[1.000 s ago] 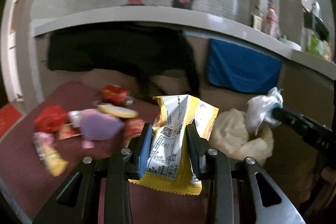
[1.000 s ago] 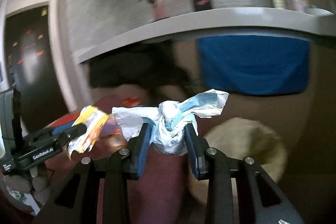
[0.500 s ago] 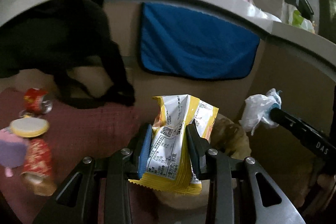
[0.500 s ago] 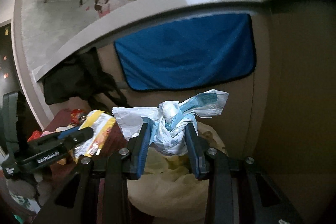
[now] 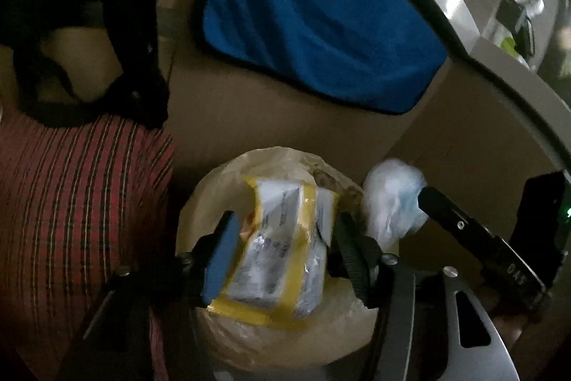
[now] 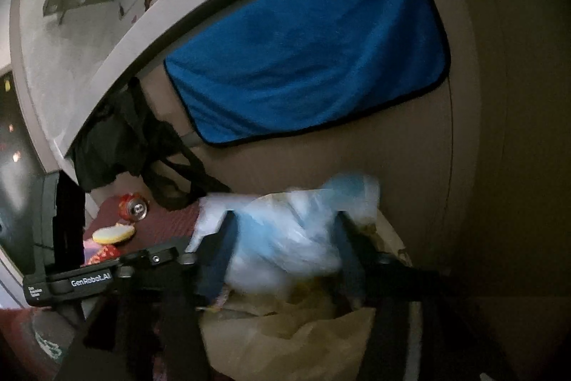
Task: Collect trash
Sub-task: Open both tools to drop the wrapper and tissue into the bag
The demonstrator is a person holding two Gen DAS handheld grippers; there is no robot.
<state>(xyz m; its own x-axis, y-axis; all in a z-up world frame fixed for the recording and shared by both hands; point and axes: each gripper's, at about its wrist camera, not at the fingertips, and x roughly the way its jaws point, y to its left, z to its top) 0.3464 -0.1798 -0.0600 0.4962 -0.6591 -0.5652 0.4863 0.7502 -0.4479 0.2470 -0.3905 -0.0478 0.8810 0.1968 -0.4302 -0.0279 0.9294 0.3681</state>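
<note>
My left gripper (image 5: 287,220) hangs over the bin's beige liner bag (image 5: 285,331), its jaws opening. A yellow and white snack wrapper (image 5: 282,259) sits loose and blurred between the blue pads (image 5: 221,256). My right gripper (image 6: 285,218) is close beside it over the same bag (image 6: 285,338), its jaws opening too. A crumpled white and pale blue plastic wad (image 6: 296,238) lies blurred between its fingers. The left wrist view shows that wad (image 5: 392,199) at the right gripper's tip.
A red striped tablecloth (image 5: 71,202) lies left of the bin. On it are a red can (image 6: 134,206) and a yellow round lid (image 6: 114,232). A blue towel (image 5: 321,24) and a black bag (image 5: 89,24) hang on the beige wall behind.
Both grippers swung right from over the table to above the bin and tipped down. Their jaws have widened, and the wrapper and the wad have come loose.
</note>
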